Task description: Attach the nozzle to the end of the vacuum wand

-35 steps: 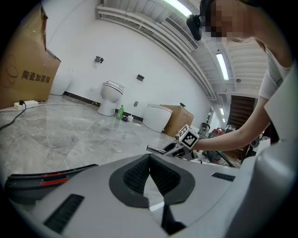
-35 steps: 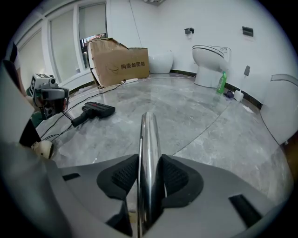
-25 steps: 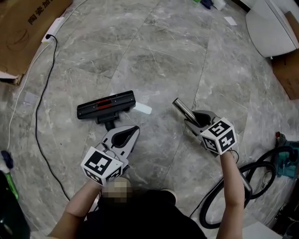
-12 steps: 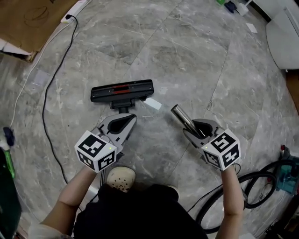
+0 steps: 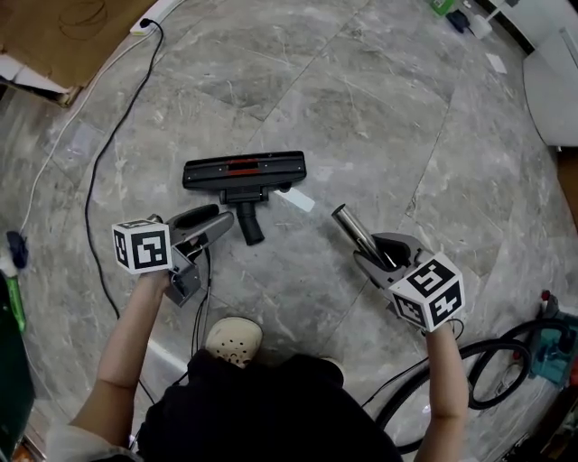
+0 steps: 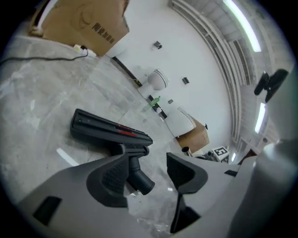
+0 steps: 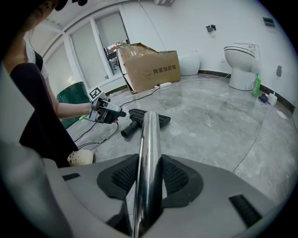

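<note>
On floor: nozzle [image 5: 244,170]; left tool [image 5: 221,219] just opened, empty beside it; right tool [image 5: 377,251] clamps wand [image 5: 346,222].

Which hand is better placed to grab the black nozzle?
Left. The left gripper, jaws just opened and empty, faces the black plastic floor nozzle; the right gripper clamps the shiny metal wand.

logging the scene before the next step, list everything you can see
black vacuum floor nozzle with red strip: one, black, on floor centre
shiny metal vacuum wand: one, silver, in right gripper
black hose: one, black, looped lower right
black cable: one, black, across floor left
brown cardboard box: one, brown, upper left
white toilet: one, white, by far wall
left gripper: one, grey, beside nozzle's neck, jaws just opening, gripping nothing
right gripper: one, grey, shut on wand
</note>
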The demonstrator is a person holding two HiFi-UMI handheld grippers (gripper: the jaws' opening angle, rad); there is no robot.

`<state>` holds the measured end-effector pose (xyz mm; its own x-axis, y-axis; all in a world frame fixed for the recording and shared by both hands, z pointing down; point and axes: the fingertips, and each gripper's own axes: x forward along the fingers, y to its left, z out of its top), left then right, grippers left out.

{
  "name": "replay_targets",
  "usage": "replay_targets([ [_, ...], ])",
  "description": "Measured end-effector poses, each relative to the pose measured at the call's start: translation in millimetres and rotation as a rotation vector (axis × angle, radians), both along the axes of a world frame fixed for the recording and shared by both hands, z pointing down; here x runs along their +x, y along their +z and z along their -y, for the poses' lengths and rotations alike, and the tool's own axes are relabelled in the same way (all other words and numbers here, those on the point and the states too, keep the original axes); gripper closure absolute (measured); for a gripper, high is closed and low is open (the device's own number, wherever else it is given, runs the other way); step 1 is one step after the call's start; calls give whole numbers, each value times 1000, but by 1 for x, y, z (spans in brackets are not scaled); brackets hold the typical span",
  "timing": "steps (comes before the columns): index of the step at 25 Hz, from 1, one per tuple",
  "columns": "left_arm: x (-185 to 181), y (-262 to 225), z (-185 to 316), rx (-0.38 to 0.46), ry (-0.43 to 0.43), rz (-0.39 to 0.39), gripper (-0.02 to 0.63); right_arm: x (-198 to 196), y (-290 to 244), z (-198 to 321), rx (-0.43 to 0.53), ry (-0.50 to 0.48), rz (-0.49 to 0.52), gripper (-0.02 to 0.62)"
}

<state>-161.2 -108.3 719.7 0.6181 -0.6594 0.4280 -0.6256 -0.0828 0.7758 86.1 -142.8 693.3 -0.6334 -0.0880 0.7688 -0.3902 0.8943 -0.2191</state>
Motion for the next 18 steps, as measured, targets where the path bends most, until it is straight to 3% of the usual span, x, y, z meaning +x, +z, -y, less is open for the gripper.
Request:
replay_targets([
  [5, -9, 23, 17, -93, -120, -170, 314, -2, -2, -4, 2, -10, 7, 437],
  [12, -7, 45, 42, -148, -26, -91, 313, -2, -4, -3, 1, -14, 15, 437],
  [18, -5, 59, 51, -201, 15, -78, 314, -2, 1, -3, -4, -22, 13, 437],
])
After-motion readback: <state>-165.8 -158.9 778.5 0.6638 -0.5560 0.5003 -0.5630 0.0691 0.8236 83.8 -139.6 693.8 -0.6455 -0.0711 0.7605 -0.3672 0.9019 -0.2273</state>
